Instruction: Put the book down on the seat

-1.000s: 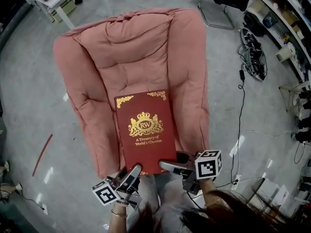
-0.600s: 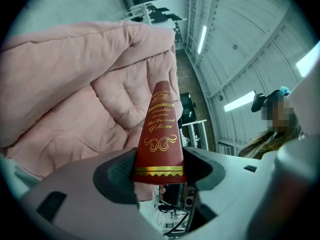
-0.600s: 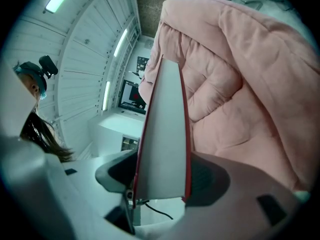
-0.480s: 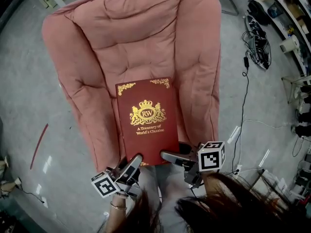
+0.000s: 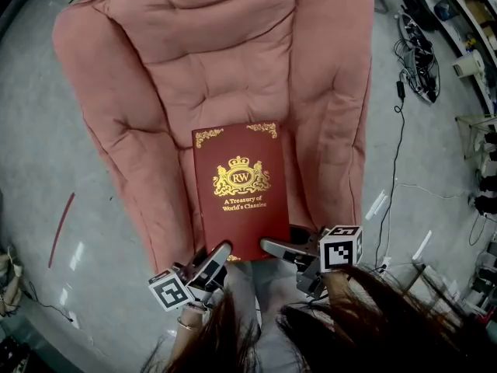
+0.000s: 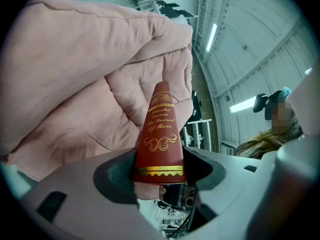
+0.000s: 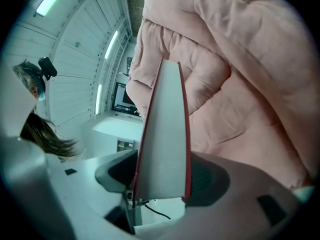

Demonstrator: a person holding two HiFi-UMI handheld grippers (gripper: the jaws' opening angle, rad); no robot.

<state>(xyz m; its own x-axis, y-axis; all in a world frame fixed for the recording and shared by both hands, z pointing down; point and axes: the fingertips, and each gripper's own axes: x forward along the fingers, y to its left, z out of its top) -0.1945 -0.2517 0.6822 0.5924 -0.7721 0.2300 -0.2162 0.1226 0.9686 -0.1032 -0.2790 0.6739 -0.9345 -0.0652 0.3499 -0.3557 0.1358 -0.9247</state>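
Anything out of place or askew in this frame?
Nothing stands out. The book looks undamaged, gripped at its near corners by the left gripper and right gripper over the pink armchair. Only a red stick lies loose on the floor.

Head view:
- Cut off at top edge: backrest of pink quilted fabric armchair (image 5: 225, 61).
- Hidden under dark red hardback book w/ gold crest (image 5: 241, 189): middle of seat cushion. Contact betw. book and cushion not determinable.
- Near edge of book covered by left grey two-jaw gripper (image 5: 220, 252) and right grey two-jaw gripper (image 5: 269, 247). Lower jaws out of sight beneath cover.
- Hands and forearms largely masked by dark hair (image 5: 349, 325).
- Cluttered shelving (image 5: 458, 18) cut off at right edge. Items there and in tangle of black cables (image 5: 419, 72) too small to ID.
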